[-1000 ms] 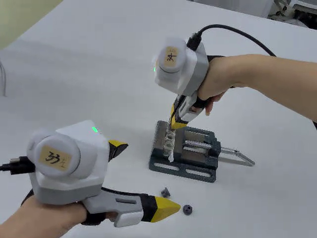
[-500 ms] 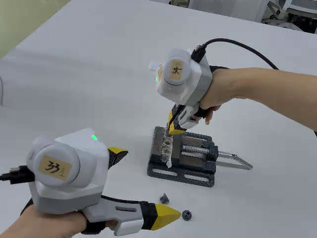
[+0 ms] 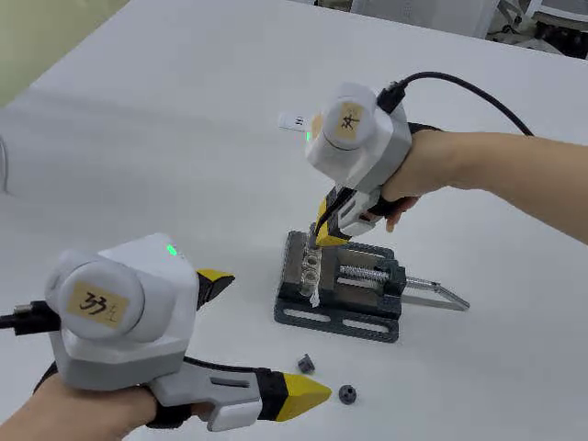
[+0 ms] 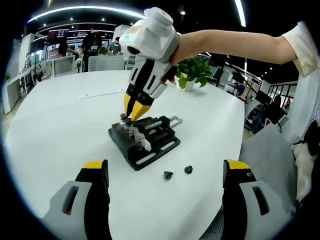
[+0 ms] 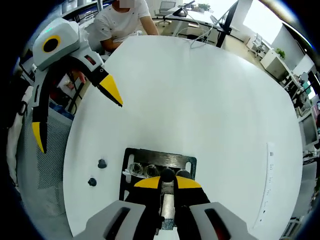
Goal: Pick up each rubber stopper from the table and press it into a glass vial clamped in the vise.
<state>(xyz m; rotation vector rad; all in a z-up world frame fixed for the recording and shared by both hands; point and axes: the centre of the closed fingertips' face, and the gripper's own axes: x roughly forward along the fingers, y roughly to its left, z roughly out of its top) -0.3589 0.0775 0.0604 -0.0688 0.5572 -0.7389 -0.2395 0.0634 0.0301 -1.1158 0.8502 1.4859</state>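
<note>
So the right tongs [image 3: 320, 236] are pointing down over the vise [image 3: 342, 317], with the yellow tips just above the far end of the row of glass vials [image 3: 310, 270] clamped in it. In the right gripper view those tongs [image 5: 167, 182] are squeezed nearly together on a small dark stopper [image 5: 167, 175], pinched right between the tips. It sits over the vise [image 5: 150, 156], just behind the vials [image 5: 136, 169]. I honestly can't tell whether the stopper is touching a vial mouth or just hovering over it.

The left tongs [image 3: 264, 340] are low and near the person, spread wide with nothing in them. From their own camera, the two yellow-capped jaws of the left tongs [image 4: 165, 167] stand far apart, and the vise [image 4: 156, 145] shows between them further back, with the right tongs [image 4: 134, 113] coming down onto the vials [image 4: 135, 133].

Two loose stoppers [image 3: 306, 364] are lying on the white table [image 3: 138, 138] just in front of the vise. The second one [image 3: 347, 394] is a bit closer to the person, and they're near each other without touching. They sit right off the tip of the left tongs' lower jaw. In the right gripper view the loose stoppers [image 5: 102, 163] lie to the left of the vise, and the open left tongs [image 5: 75, 115] hang further up on that side.

There's also a small paper strip [image 3: 294, 120] on the table, well behind the vise.
</note>
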